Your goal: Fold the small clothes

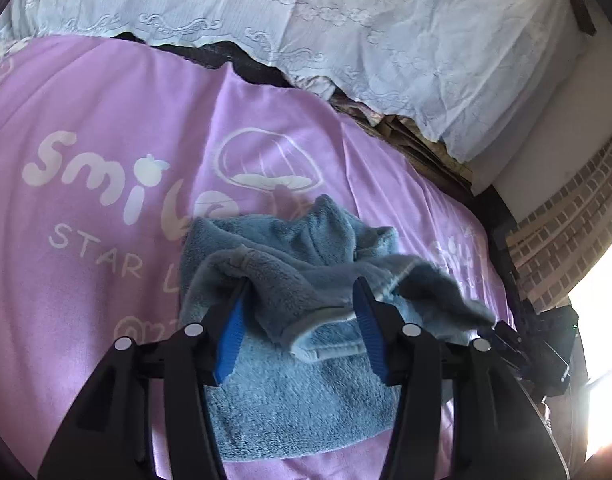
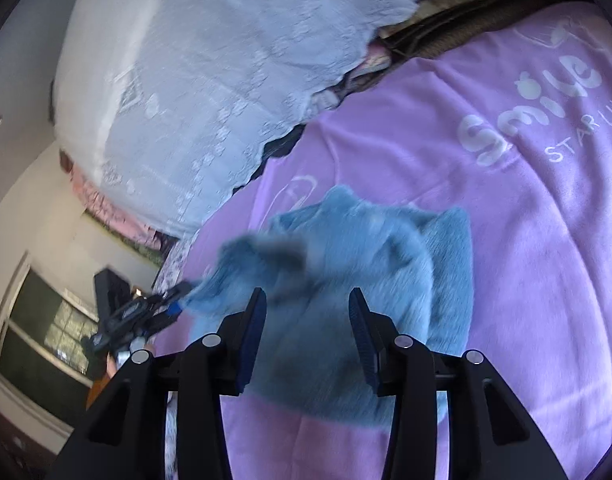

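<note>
Left tool (image 1: 301, 312) open over a fluffy blue garment (image 1: 289, 384), blue-padded fingers (image 1: 231, 328) spread wide with a raised fold of the fabric between them. Garment lying on a purple blanket (image 1: 85, 288) printed with white lettering. Right tool (image 1: 506, 336) at the garment's lifted right corner, grip hidden by fabric. Pale lace cover (image 1: 346, 20) beyond.

Fleece garment (image 1: 297, 392): dusty blue, paler trim at the edge. Under it, lilac blanket (image 1: 105, 300) printed with white lettering and a mushroom outline. Beyond the blanket, pale blue bedspread (image 1: 386, 32), lace-like floral pattern.
</note>
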A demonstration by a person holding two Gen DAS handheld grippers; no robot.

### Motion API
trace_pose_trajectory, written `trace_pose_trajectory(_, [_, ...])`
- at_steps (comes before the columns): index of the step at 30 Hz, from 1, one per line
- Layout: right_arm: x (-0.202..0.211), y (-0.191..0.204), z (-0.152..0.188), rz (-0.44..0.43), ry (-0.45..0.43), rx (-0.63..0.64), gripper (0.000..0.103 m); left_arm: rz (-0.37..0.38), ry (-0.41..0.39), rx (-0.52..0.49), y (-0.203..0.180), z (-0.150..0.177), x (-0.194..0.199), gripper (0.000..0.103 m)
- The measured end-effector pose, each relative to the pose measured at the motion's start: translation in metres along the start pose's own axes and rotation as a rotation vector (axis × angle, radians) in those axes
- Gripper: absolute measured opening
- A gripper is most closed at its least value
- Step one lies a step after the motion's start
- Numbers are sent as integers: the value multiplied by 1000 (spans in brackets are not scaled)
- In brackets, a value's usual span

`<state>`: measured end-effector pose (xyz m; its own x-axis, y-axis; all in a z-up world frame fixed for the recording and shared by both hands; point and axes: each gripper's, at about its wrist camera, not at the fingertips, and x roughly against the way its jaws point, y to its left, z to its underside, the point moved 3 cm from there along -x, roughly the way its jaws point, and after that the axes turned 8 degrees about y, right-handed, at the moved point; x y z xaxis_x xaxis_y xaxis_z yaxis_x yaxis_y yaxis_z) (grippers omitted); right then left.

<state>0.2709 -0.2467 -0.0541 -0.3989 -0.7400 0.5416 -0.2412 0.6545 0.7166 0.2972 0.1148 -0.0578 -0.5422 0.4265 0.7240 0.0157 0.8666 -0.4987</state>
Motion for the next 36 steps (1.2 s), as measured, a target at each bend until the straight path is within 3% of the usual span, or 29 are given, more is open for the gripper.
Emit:
trace_pose_trajectory(3, [-10, 15, 9, 30, 38, 80, 42, 13, -5, 11, -2, 2, -2, 49])
trace_pose_trajectory(7, [-42, 23, -3, 100, 101, 130, 32, 18, -67, -15, -11, -4, 10, 52])
trace_pose_trajectory(9, [-65, 22, -20, 155, 129, 143, 32, -58, -100, -8, -12, -18, 10, 63])
trace_pose_trajectory(11, [-76, 9, -43, 238, 82, 81, 30, -191, -112, 41, -4, -34, 2, 64])
trace_pose_trajectory(13, [-76, -9, -63, 224, 17, -42, 29, -208, -84, 71, 0, -37, -4, 59])
trace_pose_trajectory(14, [-70, -16, -68, 211, -24, -105, 31, -162, -66, 66, -4, -34, -5, 58])
trace_pose_trajectory(16, [-64, -14, -65, 195, -49, -111, 31, -134, -72, 2, -17, -22, -1, 59])
trace_pose_trajectory(20, [-64, 8, -57, 173, -41, -45, 36, -269, -82, -175, -48, -8, -15, 70])
trace_pose_trajectory(25, [-88, 7, -62, 172, -11, -44, 43, -378, 4, -124, -33, -31, -66, 71])
trace_pose_trajectory(26, [-95, -4, -64, 201, -3, -69, 40, -420, 28, -79, -19, -38, -81, 71])
trace_pose_trajectory(28, [-111, -34, -62, 260, 9, -94, 12, -423, 59, -14, 2, -42, -100, 73])
trace_pose_trajectory(29, [-112, -39, -61, 290, -7, -87, 0, -428, 28, -28, 5, -41, -103, 74])
trace_pose_trajectory(31, [-106, -42, -62, 278, -18, -107, 1, -475, -7, -83, -3, -36, -105, 75])
trace_pose_trajectory(33, [-94, -32, -57, 289, -62, -89, 8, -552, -22, -140, -14, -31, -106, 75])
trace_pose_trajectory(34, [-87, -23, -53, 311, -80, -55, 9, -563, -26, -146, -19, -27, -100, 74])
trace_pose_trajectory(36, [-78, 3, -42, 355, -94, 67, 11, -513, -44, -148, -31, -21, -84, 74])
